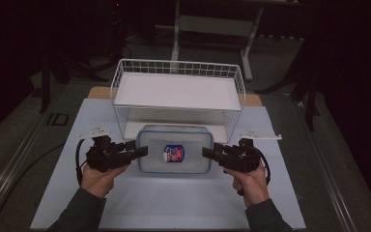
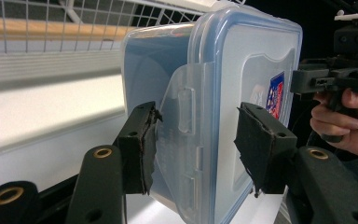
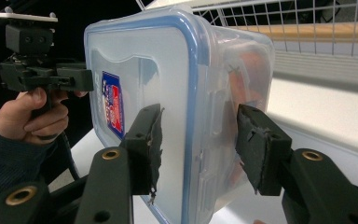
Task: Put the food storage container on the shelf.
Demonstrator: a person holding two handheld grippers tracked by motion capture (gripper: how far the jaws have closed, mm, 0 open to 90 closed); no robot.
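Left gripper point(image 1: 137, 152) and right gripper point(image 1: 211, 153) each clamp an end of the clear lidded food container point(image 1: 175, 149), before the wire basket point(image 1: 178, 67).

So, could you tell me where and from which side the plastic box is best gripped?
Take the box by its two short ends, one tongs from each side, as the left tongs and right tongs now do. It is wide and lidded, so I judge one tongs could not span it. Each end has a latch flap, so the pads can pinch top and bottom across the rim.
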